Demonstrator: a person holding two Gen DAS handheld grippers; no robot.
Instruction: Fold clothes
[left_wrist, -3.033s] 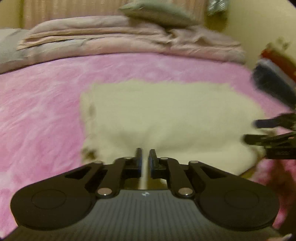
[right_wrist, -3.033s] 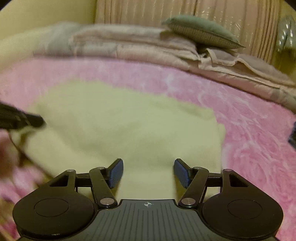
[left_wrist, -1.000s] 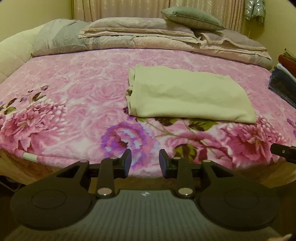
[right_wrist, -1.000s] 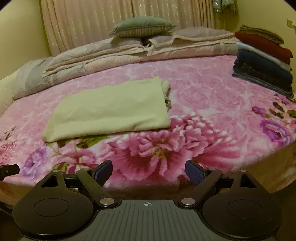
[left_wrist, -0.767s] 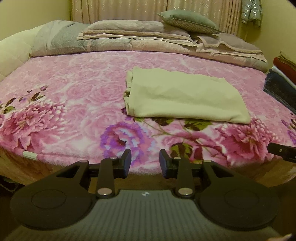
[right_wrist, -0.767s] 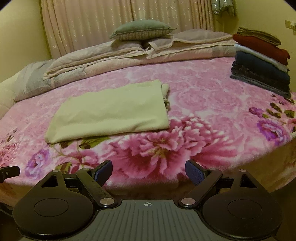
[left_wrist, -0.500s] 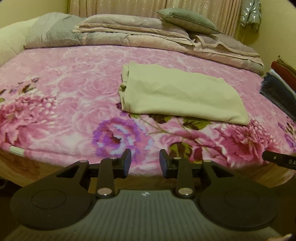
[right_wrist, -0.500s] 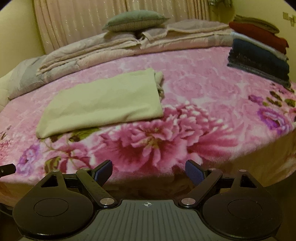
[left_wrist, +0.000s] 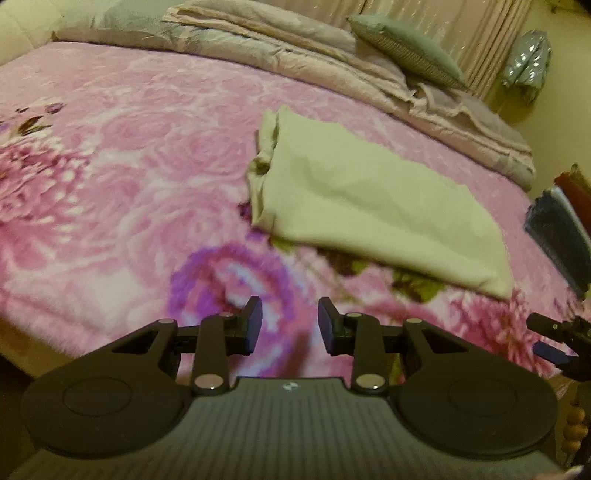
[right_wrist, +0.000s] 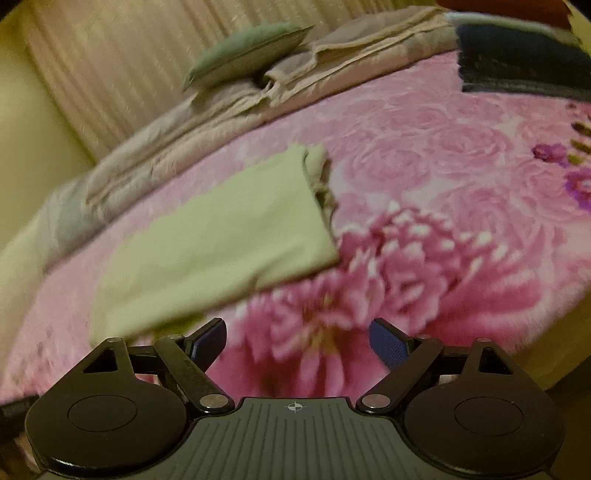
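Note:
A pale yellow-green folded garment (left_wrist: 369, 195) lies flat on the pink floral bedspread (left_wrist: 129, 177), its bunched layered edge at the left. In the right wrist view the same garment (right_wrist: 218, 240) lies left of centre, bunched edge to the right. My left gripper (left_wrist: 290, 325) hovers open over the bed's near edge, short of the garment, holding nothing. My right gripper (right_wrist: 297, 341) is wide open and empty above a big pink flower print. The right gripper's tips (left_wrist: 550, 339) show at the far right of the left wrist view.
A stack of folded dark blue and red clothes (right_wrist: 517, 62) sits at the bed's right side. Folded beige quilts (left_wrist: 295, 51) and a grey-green pillow (left_wrist: 406, 51) lie along the far side before the curtains (right_wrist: 129, 55). The bed's front edge (right_wrist: 554, 332) drops off close by.
Both grippers have tilted and moved closer over the bed toward the garment; both views are blurred by motion. The garment has not moved, and both grippers remain open.

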